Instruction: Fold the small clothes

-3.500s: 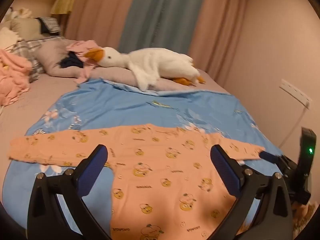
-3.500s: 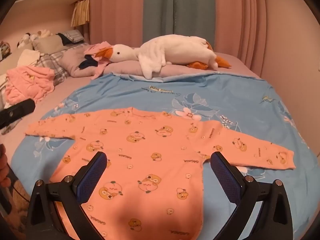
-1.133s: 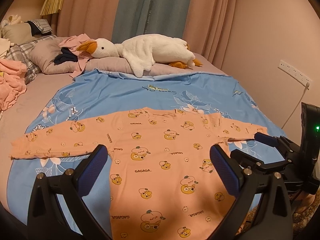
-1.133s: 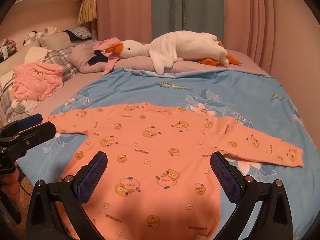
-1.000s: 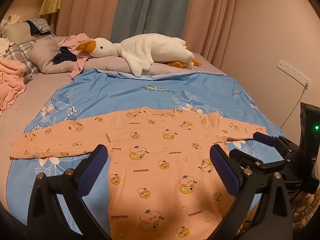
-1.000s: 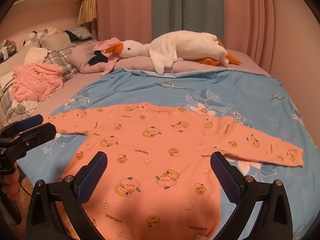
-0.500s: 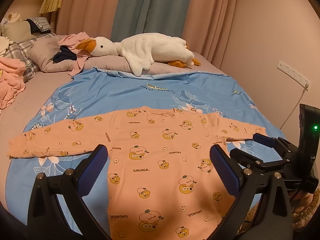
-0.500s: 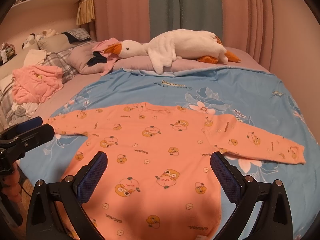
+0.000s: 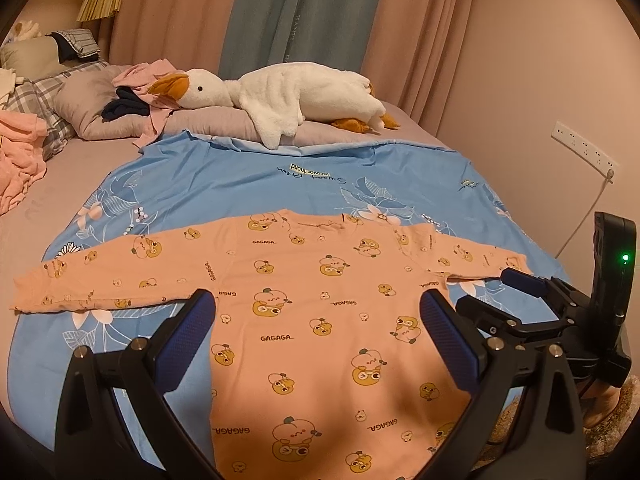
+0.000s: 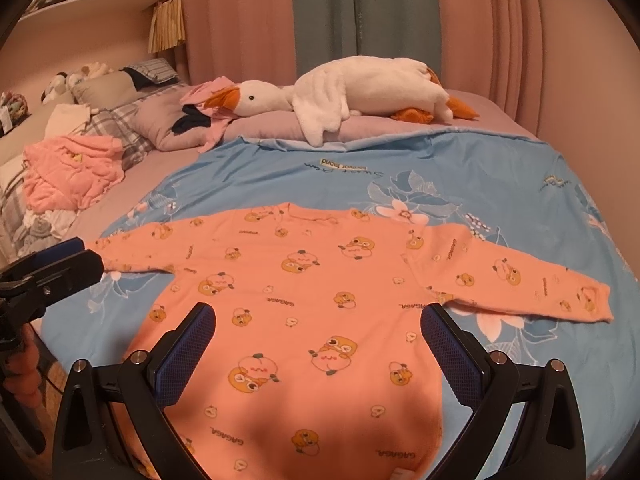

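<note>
A small orange long-sleeved shirt [image 9: 320, 304] with duck prints lies flat on the blue bedspread [image 9: 328, 176], both sleeves spread out sideways; it also shows in the right wrist view [image 10: 316, 300]. My left gripper [image 9: 320, 320] is open and empty, hovering above the shirt's lower body. My right gripper [image 10: 320, 324] is open and empty too, above the shirt's hem. The right gripper also shows at the right edge of the left wrist view [image 9: 532, 300], near the right sleeve's cuff. The left gripper shows at the left edge of the right wrist view [image 10: 52, 264], near the left cuff.
A white plush goose [image 9: 288, 96] lies on pillows at the head of the bed. Pink clothes [image 10: 68, 168] are piled at the left. Curtains [image 9: 280, 16] hang behind. A wall socket strip [image 9: 580, 152] and cable are on the right wall.
Both grippers have stayed open and empty over the shirt. The views have shifted slightly; the shirt has not moved.
</note>
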`<control>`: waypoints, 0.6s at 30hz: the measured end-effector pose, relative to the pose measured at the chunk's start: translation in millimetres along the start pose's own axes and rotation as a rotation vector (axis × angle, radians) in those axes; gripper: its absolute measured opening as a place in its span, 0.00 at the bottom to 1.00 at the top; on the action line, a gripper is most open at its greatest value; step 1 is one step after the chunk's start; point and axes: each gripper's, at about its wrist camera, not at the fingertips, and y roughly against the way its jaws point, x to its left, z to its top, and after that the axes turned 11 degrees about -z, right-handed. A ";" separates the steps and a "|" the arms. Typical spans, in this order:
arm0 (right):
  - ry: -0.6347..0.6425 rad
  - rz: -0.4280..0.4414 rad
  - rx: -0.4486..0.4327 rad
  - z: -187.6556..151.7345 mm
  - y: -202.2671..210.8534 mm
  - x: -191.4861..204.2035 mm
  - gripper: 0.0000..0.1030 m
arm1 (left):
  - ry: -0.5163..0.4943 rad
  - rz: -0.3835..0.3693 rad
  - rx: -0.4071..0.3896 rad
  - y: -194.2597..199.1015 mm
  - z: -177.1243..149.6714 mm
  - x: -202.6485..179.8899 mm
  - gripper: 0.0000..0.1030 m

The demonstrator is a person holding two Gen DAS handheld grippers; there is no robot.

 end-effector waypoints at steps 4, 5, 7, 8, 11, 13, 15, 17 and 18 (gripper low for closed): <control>-0.001 0.001 -0.001 0.3 -0.2 -0.4 0.99 | 0.000 0.014 0.007 -0.8 -0.1 -0.7 0.99; -0.003 0.002 0.000 0.2 0.0 -0.5 0.99 | 0.004 0.018 0.012 -1.0 0.2 -0.4 0.99; -0.010 0.002 0.000 0.3 0.2 -1.9 0.99 | 0.011 0.028 0.022 -1.3 -0.5 0.4 0.99; -0.014 0.002 -0.001 0.5 0.8 -3.3 0.99 | 0.014 0.035 0.028 -1.7 -0.4 0.9 0.99; -0.021 -0.001 -0.006 -0.2 3.1 -7.0 0.99 | 0.016 0.052 0.035 -0.9 -1.7 1.3 0.99; -0.027 -0.001 -0.007 -0.3 4.2 -9.7 0.99 | 0.020 0.058 0.041 -1.0 -2.3 1.6 0.99; -0.035 -0.003 -0.007 -0.8 4.8 -11.7 0.99 | 0.022 0.060 0.047 -1.5 -1.9 1.4 0.99; -0.042 -0.003 -0.006 -0.9 5.0 -13.6 0.99 | 0.020 0.062 0.052 -1.5 -2.4 0.5 0.99; -0.043 -0.003 -0.006 -0.9 5.2 -14.1 0.99 | 0.019 0.062 0.054 -1.7 -2.1 0.2 0.99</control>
